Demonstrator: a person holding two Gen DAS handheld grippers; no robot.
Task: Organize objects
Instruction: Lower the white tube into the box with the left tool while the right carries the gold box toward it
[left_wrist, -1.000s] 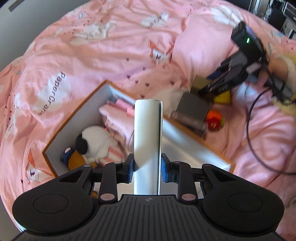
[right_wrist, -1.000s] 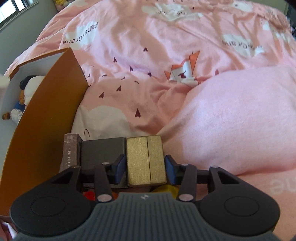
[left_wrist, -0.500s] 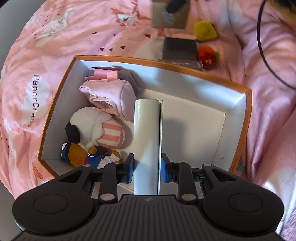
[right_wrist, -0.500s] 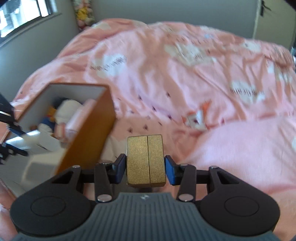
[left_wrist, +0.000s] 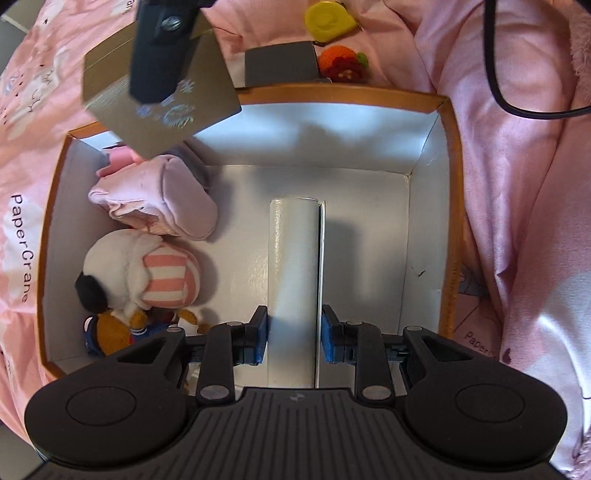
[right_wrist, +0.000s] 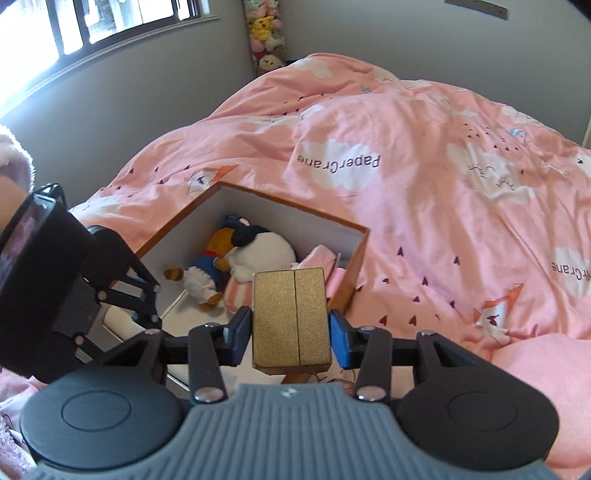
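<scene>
An open orange-rimmed cardboard box (left_wrist: 448, 206) with white inner walls lies on the pink bed. My left gripper (left_wrist: 293, 334) is shut on a white book-like case (left_wrist: 293, 266), held over the box's bare floor. My right gripper (right_wrist: 291, 332) is shut on a gold box (right_wrist: 291, 317) and holds it above the box's far corner; in the left wrist view the gold box (left_wrist: 207, 99) hangs over the far left rim. Inside lie a white plush toy (left_wrist: 122, 273), a small doll in blue (left_wrist: 107, 328) and folded pink clothes (left_wrist: 173, 203).
Behind the box on the duvet lie a dark grey book (left_wrist: 280, 66), a yellow tape measure (left_wrist: 327, 20) and an orange knitted toy (left_wrist: 343, 64). A black cable (left_wrist: 517, 107) crosses the pink blanket on the right. The pink duvet (right_wrist: 424, 192) surrounds everything.
My left gripper has moved over the box and lowered the white case into it. My right gripper has lifted the gold box off the bed and carried it above the box's corner.
</scene>
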